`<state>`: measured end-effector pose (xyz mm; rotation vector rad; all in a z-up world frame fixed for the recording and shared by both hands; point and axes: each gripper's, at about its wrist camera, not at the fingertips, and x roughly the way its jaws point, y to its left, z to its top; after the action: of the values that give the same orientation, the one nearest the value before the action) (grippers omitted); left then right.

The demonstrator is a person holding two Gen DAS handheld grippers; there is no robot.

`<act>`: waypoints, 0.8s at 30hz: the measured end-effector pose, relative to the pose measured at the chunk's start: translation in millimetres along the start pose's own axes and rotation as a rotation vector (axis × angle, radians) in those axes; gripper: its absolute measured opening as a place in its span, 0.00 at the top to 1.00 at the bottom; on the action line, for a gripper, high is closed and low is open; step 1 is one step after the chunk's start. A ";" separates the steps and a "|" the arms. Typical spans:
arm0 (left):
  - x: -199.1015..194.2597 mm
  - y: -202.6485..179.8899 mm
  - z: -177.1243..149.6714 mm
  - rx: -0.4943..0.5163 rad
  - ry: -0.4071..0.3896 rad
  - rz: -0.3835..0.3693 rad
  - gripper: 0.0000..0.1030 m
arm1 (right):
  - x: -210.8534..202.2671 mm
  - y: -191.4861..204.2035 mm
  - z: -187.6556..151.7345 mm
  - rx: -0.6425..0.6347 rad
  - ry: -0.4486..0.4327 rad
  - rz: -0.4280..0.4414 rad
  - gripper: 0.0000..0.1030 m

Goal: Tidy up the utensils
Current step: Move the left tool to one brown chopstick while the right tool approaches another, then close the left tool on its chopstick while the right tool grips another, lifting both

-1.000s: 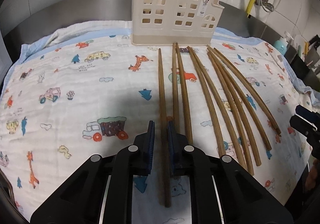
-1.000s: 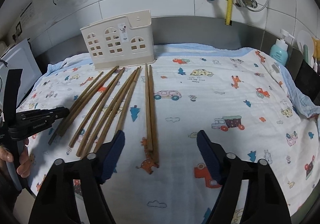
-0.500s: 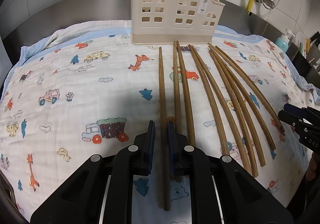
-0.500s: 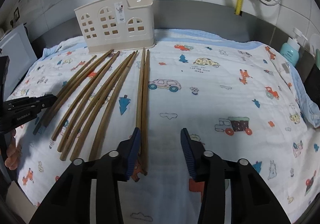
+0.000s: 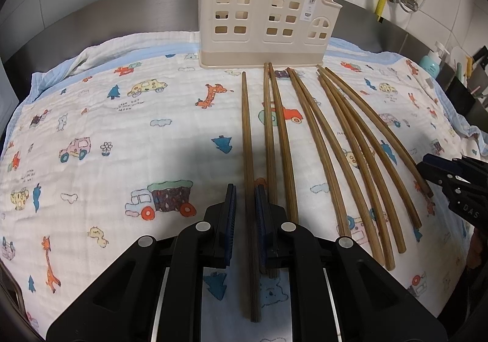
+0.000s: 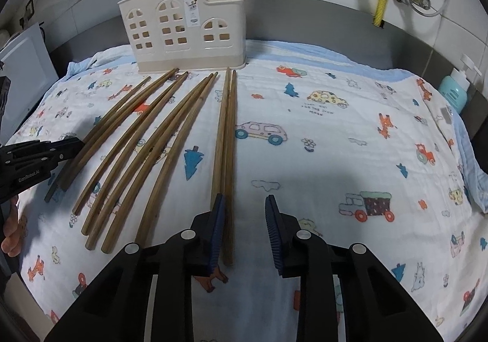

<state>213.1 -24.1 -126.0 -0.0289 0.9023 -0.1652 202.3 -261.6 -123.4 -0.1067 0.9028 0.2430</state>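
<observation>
On the bench, the cream holder (image 5: 262,22) stands empty at twelve o'clock with the chopsticks (image 6: 143,153) fanned before it. The right tongs (image 6: 244,232), wide a second ago, have narrowed yet remain spread beside the rightmost pair (image 6: 225,147). The left tongs (image 5: 245,220) stay nearly pressed together around one chopstick (image 5: 247,140), so two pickups look imminent.

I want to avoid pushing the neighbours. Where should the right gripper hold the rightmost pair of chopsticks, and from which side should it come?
Probably grip the pair of chopsticks at the thick near ends, coming from above with the right gripper across both sticks. They lie flat, touching and parallel on the cloth, with bare cloth on their right, so one finger can go there.
</observation>
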 end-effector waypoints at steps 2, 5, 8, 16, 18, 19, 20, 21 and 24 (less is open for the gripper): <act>0.0 0.2 0.0 -0.002 0.001 -0.001 0.88 | 2.8 3.9 0.1 -0.026 -0.009 -0.019 0.79; 0.1 -0.1 -0.1 -0.001 0.000 0.000 0.88 | 4.7 1.3 3.1 -0.014 -0.009 -0.012 0.80; 0.1 0.2 -0.1 -0.006 0.001 0.005 0.88 | 5.0 -0.2 3.6 -0.011 -0.013 -0.023 0.86; 0.2 -2.7 -0.6 -0.004 -0.005 0.019 0.88 | 2.6 2.1 -1.9 -0.022 -0.026 -0.034 0.92; 0.4 -2.6 -0.5 -0.005 -0.004 0.018 0.88 | 2.6 2.0 -2.1 -0.023 -0.030 -0.033 0.92; 0.5 -2.6 -0.6 -0.006 -0.003 0.015 0.88 | 2.5 1.7 -2.3 -0.024 -0.033 -0.032 0.92; 0.9 -1.9 -0.3 -0.010 0.000 0.008 0.88 | 2.5 1.4 -2.6 -0.023 -0.034 -0.031 0.92; 1.2 -1.3 0.1 -0.013 0.003 0.004 0.88 | 2.2 1.0 -2.7 -0.018 -0.034 -0.030 0.92; 2.3 -1.2 1.4 -0.008 0.009 0.003 0.88 | -1.2 1.6 -1.9 -0.005 -0.036 -0.029 0.93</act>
<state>215.4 -25.7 -126.8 -0.0342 0.9122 -0.1589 199.7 -260.6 -123.7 -0.1199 0.8639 0.2199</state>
